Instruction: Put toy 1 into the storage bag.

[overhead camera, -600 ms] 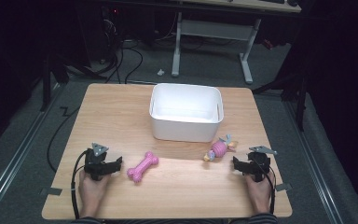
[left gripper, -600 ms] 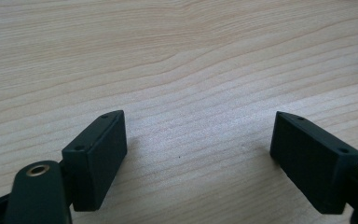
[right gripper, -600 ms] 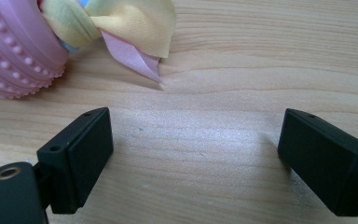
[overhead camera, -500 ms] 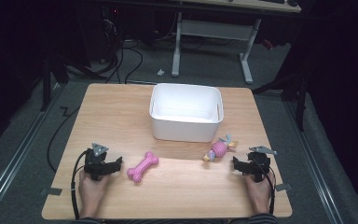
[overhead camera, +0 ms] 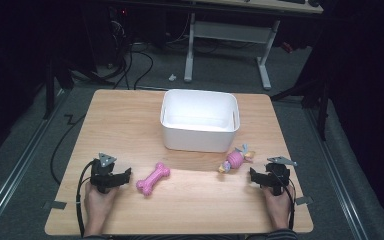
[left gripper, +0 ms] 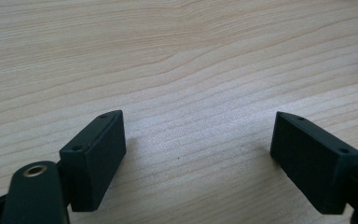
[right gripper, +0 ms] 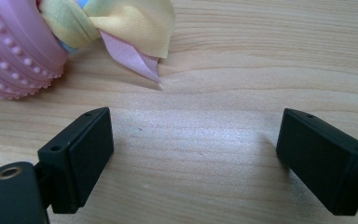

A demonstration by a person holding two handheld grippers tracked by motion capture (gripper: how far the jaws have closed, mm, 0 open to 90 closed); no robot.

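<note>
My left tool (overhead camera: 125, 176) rests low over the light wooden table (overhead camera: 130, 125) near my left front corner, its two black jaws spread wide with nothing but bare wood grain between them in the left gripper view (left gripper: 198, 154); it grips nothing and touches no toy. My right tool (overhead camera: 254, 176) sits the same way near the right front corner, jaws fully apart and empty, with bare table between them in the right gripper view (right gripper: 193, 158). Just beyond my left tool, a little toward the middle, lies the pink rubber bone-shaped toy (overhead camera: 153, 178), flat on the table and angled, near the jaws but apart from them. Ahead of my right tool and toward the middle lies the pink ribbed ball toy with knotted pastel cloth ends (overhead camera: 235, 159); in the right gripper view its studded pink body (right gripper: 14, 51) and a yellow and lilac cloth tail fill the upper left corner, close to my left-hand jaw but clear of it. Farther out, at the middle of the table's far half, stands the white rectangular plastic bin (overhead camera: 200, 137), upright and open-topped, with the cloth-ended toy just in front of its right corner. Beyond the table, grey floor with dark cables (overhead camera: 130, 70) and a white desk frame (overhead camera: 230, 32).
</note>
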